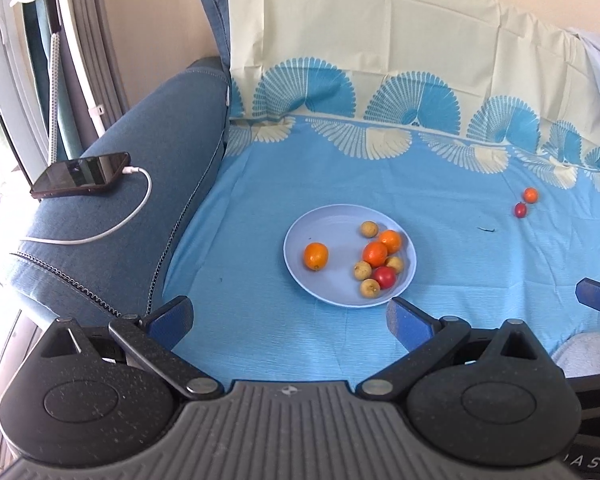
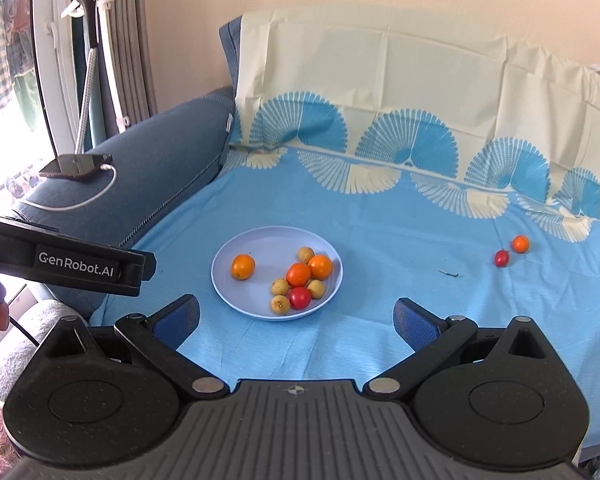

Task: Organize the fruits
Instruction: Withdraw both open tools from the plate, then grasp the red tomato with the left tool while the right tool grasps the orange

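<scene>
A pale blue plate [image 1: 324, 288] [image 2: 236, 300] sits on the blue sheet and holds three orange fruits, one red fruit [image 1: 385, 277] [image 2: 300, 297] and several small yellow-brown fruits. One orange [image 1: 316, 256] [image 2: 243, 266] lies apart at the plate's left. Off the plate to the right lie a small orange fruit [image 1: 531, 195] [image 2: 520, 243] and a red fruit [image 1: 520, 209] [image 2: 501, 257], side by side. My left gripper [image 1: 290, 318] is open and empty, just short of the plate. My right gripper [image 2: 296, 320] is open and empty, also near the plate's front edge.
A blue sofa armrest [image 1: 140, 184] on the left carries a phone [image 1: 82, 174] on a white charging cable [image 1: 112, 228]. The left gripper's body [image 2: 68, 264] shows at the left of the right wrist view. A small dark scrap [image 2: 449, 273] lies on the sheet.
</scene>
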Demonstrator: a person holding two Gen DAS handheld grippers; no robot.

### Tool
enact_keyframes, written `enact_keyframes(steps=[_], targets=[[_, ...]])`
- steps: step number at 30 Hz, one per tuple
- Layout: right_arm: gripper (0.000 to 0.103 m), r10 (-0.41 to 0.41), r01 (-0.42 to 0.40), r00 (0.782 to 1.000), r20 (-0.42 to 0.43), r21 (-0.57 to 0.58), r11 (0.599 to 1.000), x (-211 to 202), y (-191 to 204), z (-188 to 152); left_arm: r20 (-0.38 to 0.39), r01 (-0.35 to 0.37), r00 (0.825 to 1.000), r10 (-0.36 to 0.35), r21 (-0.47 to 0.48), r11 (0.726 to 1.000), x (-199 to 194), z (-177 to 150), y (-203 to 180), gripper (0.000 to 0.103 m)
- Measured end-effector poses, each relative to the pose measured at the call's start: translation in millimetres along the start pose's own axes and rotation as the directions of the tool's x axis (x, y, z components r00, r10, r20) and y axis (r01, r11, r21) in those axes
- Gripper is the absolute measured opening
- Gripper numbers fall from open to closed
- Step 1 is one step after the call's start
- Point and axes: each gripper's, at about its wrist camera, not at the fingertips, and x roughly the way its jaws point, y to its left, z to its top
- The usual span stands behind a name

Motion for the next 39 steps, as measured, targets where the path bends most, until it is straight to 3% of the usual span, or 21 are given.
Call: enact_keyframes(steps=[16,39], targets=[[0.102,0.008,-0.008,0.999,0.044,-0.006,1.000,-20,3,-5,0.031,0.001,1.000,-0.001,0.016,1.000,-16,-3,-4,0.103],[0.102,0.015,-0.016,1.000,0.003,0.048,0.999,-7,-9,-8,-0.009,-0.015,1.000,0.016,0.057,0.998,3,1,-16,0.103]])
